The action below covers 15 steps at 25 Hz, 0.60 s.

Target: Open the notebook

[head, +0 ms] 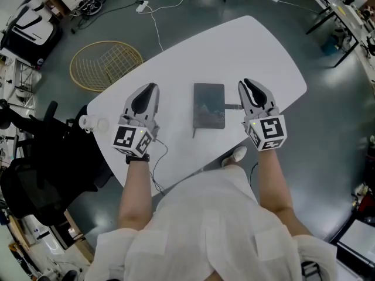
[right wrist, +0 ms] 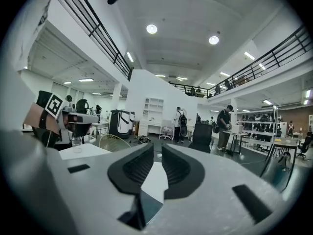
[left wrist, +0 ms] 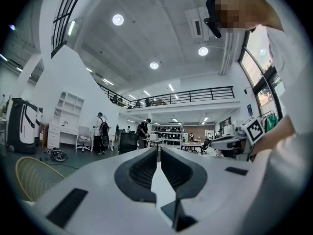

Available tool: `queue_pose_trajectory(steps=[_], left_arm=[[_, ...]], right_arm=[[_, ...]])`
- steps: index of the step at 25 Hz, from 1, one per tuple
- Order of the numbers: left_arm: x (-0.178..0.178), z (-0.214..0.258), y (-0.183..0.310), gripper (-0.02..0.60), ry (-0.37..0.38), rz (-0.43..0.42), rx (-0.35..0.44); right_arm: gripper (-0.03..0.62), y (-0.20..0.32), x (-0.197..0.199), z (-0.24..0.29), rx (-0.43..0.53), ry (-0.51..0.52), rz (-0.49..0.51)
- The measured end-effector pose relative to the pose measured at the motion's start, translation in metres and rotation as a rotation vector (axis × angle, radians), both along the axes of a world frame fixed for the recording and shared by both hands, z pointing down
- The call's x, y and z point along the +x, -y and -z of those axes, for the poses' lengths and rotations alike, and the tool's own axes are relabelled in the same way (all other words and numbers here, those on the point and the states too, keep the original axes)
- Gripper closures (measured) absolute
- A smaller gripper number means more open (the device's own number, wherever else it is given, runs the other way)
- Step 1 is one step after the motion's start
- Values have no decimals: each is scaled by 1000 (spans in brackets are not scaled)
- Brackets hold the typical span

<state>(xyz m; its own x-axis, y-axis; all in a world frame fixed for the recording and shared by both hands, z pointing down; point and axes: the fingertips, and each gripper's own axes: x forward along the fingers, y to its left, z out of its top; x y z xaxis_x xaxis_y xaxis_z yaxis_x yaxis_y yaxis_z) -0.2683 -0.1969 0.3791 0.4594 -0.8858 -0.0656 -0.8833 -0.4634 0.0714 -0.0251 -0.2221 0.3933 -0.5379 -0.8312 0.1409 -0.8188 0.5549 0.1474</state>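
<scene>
1. Both claws are showing jaws drawn together, with only a slit at the tips and nothing between them. The left gripper (head: 153, 87) and the right gripper (head: 246, 82) are each sitting low on the table, tips pointing away from the person.
2. Between them the notebook (head: 209, 105) is lying flat and closed, dark grey cover up. Its long axis is running straight away from the person, with one short edge facing the body and the other facing the far side of the table.
3. A small dark tab (head: 232, 106) is sticking out from the notebook's right long edge toward the right gripper. Whether it is touching that gripper cannot be told.
4. The right gripper is sitting just beside that right edge, apart from the cover. The left gripper is sitting farther off, with a bare strip of tabletop between it and the left long edge.
5. The white table (head: 258, 45) is carrying all of this. At its left end, past the left gripper, a small clear glass (head: 87, 122) is standing.
6. On the grey floor beyond the table's left side, a round wicker frame (head: 105, 64) is lying, and a white cable (head: 156, 28) is trailing away past it.
7. To the person's left, a black chair (head: 35, 157) is standing beside the table.
</scene>
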Motion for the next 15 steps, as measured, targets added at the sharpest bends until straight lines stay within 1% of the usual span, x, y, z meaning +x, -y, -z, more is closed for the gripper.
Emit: queue_pose_trajectory(steps=[8,11,15], left_arm=[[11,-25,6,560,3,-16,-40],[20,-33,9,558,6,-46,-48],[27,-40,12,558,0,-77,-66]], right_arm=[[516,5,-8,-46,-92,10,-16],[516,7,-8,-62,-120,9,-18],[513,8,-8,-91,-178,-22,-32]])
